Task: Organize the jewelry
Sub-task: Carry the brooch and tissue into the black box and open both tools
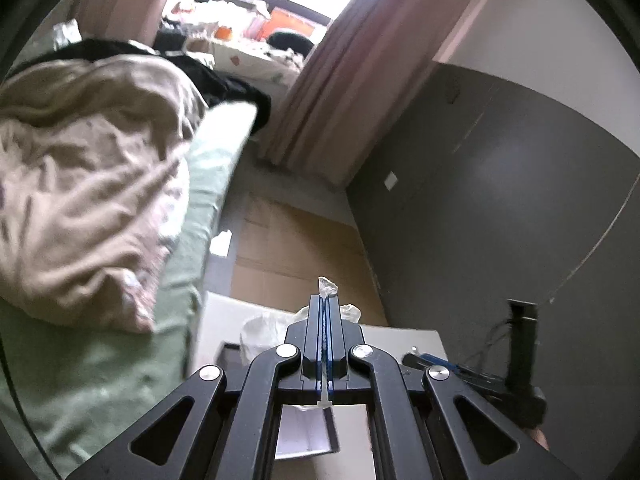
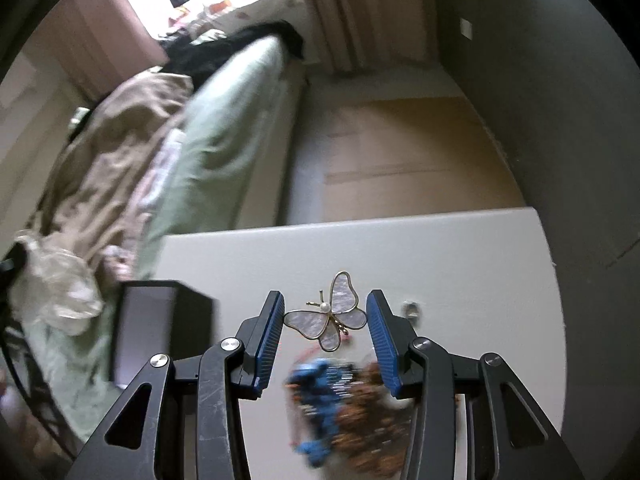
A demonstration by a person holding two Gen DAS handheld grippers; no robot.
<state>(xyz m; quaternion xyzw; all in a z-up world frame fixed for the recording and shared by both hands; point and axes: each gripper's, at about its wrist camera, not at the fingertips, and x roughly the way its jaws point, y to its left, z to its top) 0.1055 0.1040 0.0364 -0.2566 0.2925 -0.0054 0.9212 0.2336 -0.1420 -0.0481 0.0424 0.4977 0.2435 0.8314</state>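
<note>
While the left gripper (image 1: 325,300) has its blue-padded fingers pressed together, a small piece of clear plastic (image 1: 327,286) protrudes from between the tips at the 12 o'clock end of the jaws, clamped there. Behind the tips, at roughly 10 o'clock, a crumpled translucent plastic bag (image 1: 260,336) rests on the white table (image 1: 224,312). A white card (image 1: 304,432) shows through the gap in the linkage at 6 o'clock. At 3 o'clock of the left gripper, a dark tool with a blue part (image 1: 436,362) lies near the table edge.

The right gripper (image 2: 325,312) is spread wide, its fingers (image 2: 273,320) apart and holding nothing. The butterfly brooch (image 2: 330,316), gold-rimmed with pearly wings and a small pearl at its centre, lies flat on the white table between the two pads, its left wing tip close to the left pad; contact cannot be confirmed. At 6 o'clock of the brooch sits a blurred cluster of blue and brown jewelry (image 2: 344,408). A small silver item (image 2: 411,307) lies at 3 o'clock, just outside the right finger. A black open box (image 2: 160,332) stands at 9 o'clock. A bed with green sheet (image 2: 224,128) fills the 10 o'clock region.
</note>
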